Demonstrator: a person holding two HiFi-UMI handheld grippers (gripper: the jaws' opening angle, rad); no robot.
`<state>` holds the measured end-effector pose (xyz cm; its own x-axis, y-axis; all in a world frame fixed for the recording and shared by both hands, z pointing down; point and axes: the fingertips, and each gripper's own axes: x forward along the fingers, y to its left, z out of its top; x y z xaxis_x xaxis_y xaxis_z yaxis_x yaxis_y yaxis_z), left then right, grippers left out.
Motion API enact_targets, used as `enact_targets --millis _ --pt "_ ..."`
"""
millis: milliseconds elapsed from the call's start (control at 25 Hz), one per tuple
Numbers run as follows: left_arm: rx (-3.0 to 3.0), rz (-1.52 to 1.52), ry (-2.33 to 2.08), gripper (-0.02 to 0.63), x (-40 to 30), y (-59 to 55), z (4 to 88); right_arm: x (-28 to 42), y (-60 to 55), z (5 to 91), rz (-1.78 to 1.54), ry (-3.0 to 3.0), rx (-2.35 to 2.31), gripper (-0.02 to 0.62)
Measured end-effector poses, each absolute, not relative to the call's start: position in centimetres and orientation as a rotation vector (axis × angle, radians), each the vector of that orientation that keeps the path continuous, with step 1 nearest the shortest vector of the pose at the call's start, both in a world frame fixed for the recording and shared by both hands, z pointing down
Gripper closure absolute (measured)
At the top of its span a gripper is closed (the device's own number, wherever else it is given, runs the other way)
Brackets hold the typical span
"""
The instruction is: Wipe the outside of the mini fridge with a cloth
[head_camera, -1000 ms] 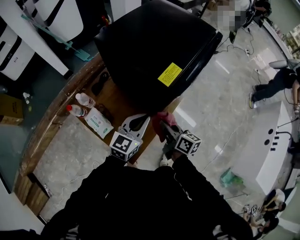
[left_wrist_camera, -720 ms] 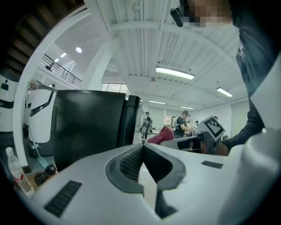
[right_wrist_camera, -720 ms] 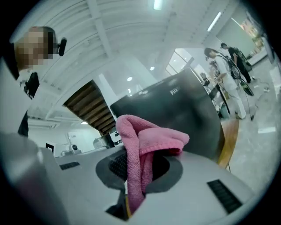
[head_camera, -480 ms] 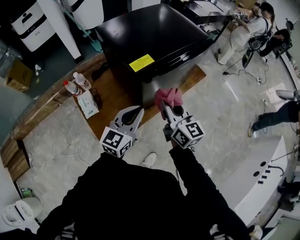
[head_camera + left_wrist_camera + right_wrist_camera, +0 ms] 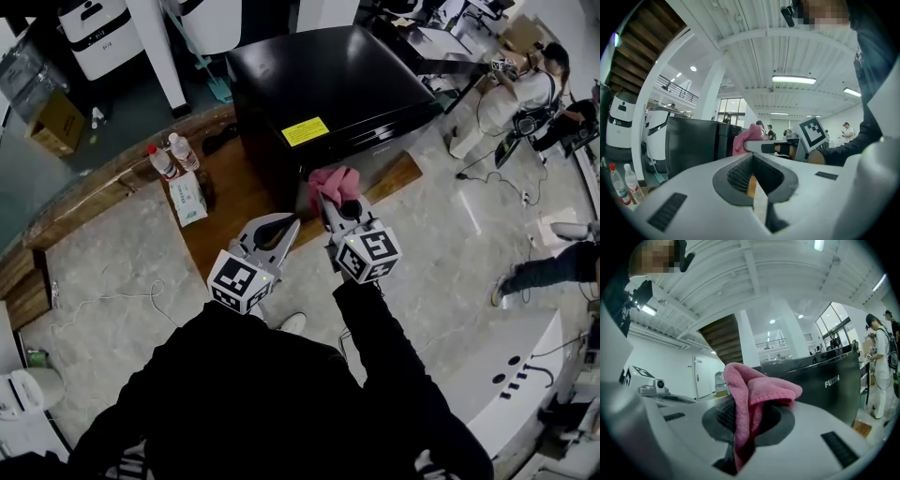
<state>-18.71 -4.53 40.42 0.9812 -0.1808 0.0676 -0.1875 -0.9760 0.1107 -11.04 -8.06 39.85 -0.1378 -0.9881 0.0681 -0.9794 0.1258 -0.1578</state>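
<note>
Holding a pink cloth (image 5: pixel 754 394) tight, the right gripper (image 5: pixel 334 208) has its two jaws shut on it, and the cloth sticks up out of them in a soft bunch. From the head view, the cloth is at 12 o'clock from that gripper, right up near the front of the black mini fridge (image 5: pixel 328 75). I cannot tell if the cloth touches the fridge. The fridge is big and shiny and sits at 12 o'clock in the head view, with a yellow sticker (image 5: pixel 306 131) near its front edge. It stands on a brown wooden board (image 5: pixel 225 192) on the grey floor (image 5: pixel 122 253). The left gripper (image 5: pixel 284 223) is at 9 o'clock from the right one, just beside it. Its jaws are pressed together with nothing between them. It points up toward the fridge too, but it stays apart from it. Two small bottles (image 5: pixel 172 156) stand on the board at 10 o'clock from the left gripper, and a white and green pack (image 5: pixel 187 197) lies just beside them. The person's black sleeves (image 5: pixel 375 328) reach down to both grippers.
</note>
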Motion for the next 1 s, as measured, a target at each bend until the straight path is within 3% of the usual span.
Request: enact_targets --millis 560,1000 --pt "2.986 0.021 -0.193 0.600 -17.0 -7.3 40.9 -10.2 -10.4 40.4 -0.251 2.307 -2.103 0.535" --pt "3.004 0.064 -0.375 0.600 -6.9 -5.7 41.3 -1.3 -9.9 41.2 -0.291 2.479 -1.919 0.534"
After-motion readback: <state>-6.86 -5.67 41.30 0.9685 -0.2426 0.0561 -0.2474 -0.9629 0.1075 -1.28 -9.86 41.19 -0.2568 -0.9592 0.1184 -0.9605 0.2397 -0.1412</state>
